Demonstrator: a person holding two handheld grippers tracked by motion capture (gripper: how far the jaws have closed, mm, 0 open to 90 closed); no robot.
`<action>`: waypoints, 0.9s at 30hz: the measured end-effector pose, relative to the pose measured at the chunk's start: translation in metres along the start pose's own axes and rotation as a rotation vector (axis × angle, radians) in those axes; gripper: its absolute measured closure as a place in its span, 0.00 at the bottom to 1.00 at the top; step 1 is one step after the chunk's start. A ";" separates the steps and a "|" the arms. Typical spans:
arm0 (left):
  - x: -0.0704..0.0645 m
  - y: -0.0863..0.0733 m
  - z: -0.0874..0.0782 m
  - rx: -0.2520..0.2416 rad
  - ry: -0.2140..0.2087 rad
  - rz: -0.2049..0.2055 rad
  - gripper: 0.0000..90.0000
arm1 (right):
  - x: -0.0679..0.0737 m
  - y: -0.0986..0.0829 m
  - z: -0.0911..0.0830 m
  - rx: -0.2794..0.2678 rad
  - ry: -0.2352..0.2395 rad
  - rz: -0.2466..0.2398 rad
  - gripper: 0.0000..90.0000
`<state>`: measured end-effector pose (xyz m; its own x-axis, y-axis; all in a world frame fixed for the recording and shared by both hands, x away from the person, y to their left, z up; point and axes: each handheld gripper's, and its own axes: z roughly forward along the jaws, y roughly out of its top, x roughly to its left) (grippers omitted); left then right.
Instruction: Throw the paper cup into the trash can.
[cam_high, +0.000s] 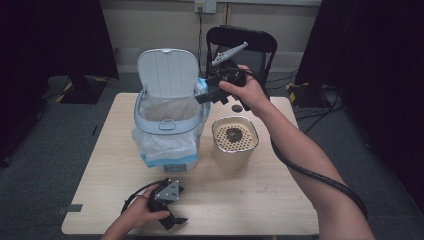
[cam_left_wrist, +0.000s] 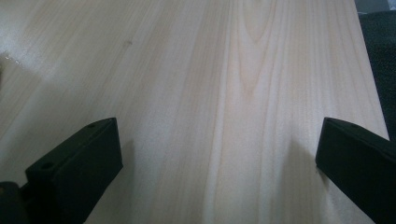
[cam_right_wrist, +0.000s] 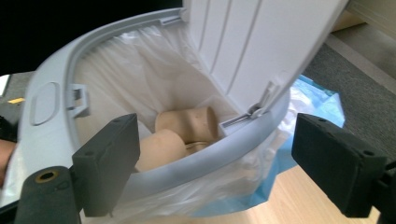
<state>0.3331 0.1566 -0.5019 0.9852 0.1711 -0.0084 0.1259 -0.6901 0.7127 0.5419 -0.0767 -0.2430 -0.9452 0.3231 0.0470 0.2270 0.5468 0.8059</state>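
Left tool (cam_high: 172, 212) rests low on the worktop (cam_high: 250, 195) near edge, jaws spread apart, empty. Mid-worktop: cream perforated container (cam_high: 235, 141). Farther back, right tool (cam_high: 216, 92) hovers at the open trash bin's (cam_high: 167, 125) rim, jaws apart, empty. Beige cups (cam_right_wrist: 187, 123) lie inside the bin liner.

We cannot tell what the beige pieces (cam_right_wrist: 182, 135) in the bin (cam_right_wrist: 51, 107) are, half hidden behind its rim and the right gripper (cam_right_wrist: 217, 163).

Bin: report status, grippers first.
Left gripper open, low over bare table. Right gripper open, empty, at the bin rim. Lid up, beige cups inside the liner. Nothing blocking.
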 end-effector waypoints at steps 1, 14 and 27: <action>0.000 0.000 0.000 0.000 0.000 -0.001 0.00 | -0.002 0.000 0.002 0.002 -0.002 0.000 0.16; 0.000 0.000 -0.001 0.002 0.012 0.011 0.00 | -0.023 0.011 0.020 -0.011 -0.018 0.000 0.18; 0.000 0.000 0.000 0.001 0.000 0.001 0.00 | -0.018 0.025 0.021 -0.058 0.021 -0.023 0.23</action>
<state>0.3331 0.1567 -0.5018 0.9853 0.1707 -0.0076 0.1251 -0.6908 0.7122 0.5691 -0.0524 -0.2365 -0.9549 0.2944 0.0393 0.1913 0.5082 0.8398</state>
